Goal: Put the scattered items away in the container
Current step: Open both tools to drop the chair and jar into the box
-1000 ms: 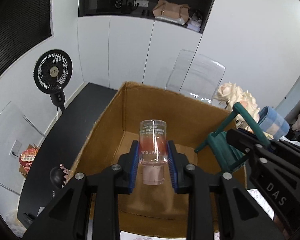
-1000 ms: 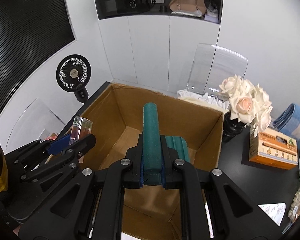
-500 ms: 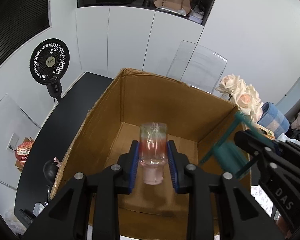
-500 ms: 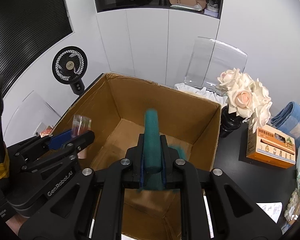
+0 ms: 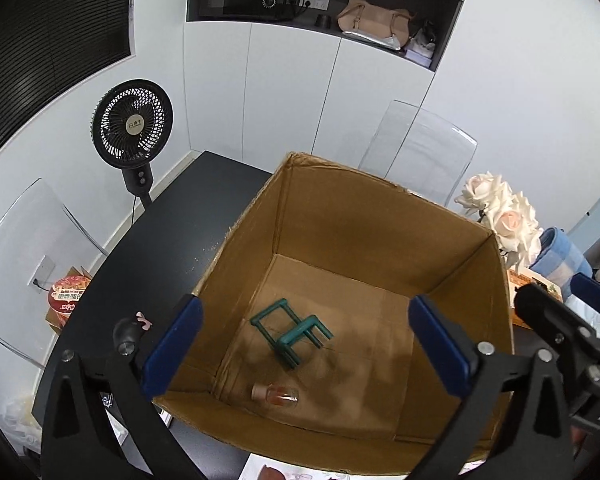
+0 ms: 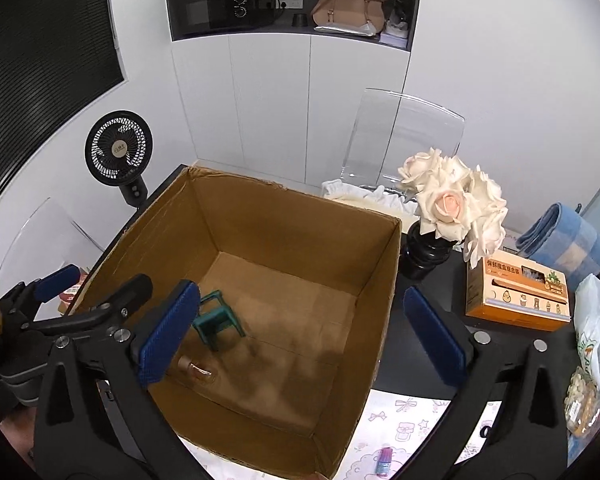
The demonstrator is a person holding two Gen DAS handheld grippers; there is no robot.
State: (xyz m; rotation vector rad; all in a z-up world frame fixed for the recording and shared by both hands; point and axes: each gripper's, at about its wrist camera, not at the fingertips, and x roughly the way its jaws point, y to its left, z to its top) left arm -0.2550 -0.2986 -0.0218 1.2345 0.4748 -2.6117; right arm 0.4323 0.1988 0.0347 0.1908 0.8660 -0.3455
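Grippers are both spread wide and empty above the cardboard box (image 5: 380, 208): the left gripper (image 5: 306, 344) and the right gripper (image 6: 300, 332) each hold nothing between their blue pads, while the green toy chair (image 5: 290, 332) lies tipped over on the box floor and the small glass bottle (image 5: 278, 395) lies on its side near the front wall. With these two items in, the sensible step is to lift clear of the rim without clipping it and go for what remains outside, probably the little bottle (image 6: 383, 460) on the patterned sheet (image 6: 412, 428) just in front of the box. For that, approach low, straddle the bottle evenly with the pads, and keep the other gripper out of the way.
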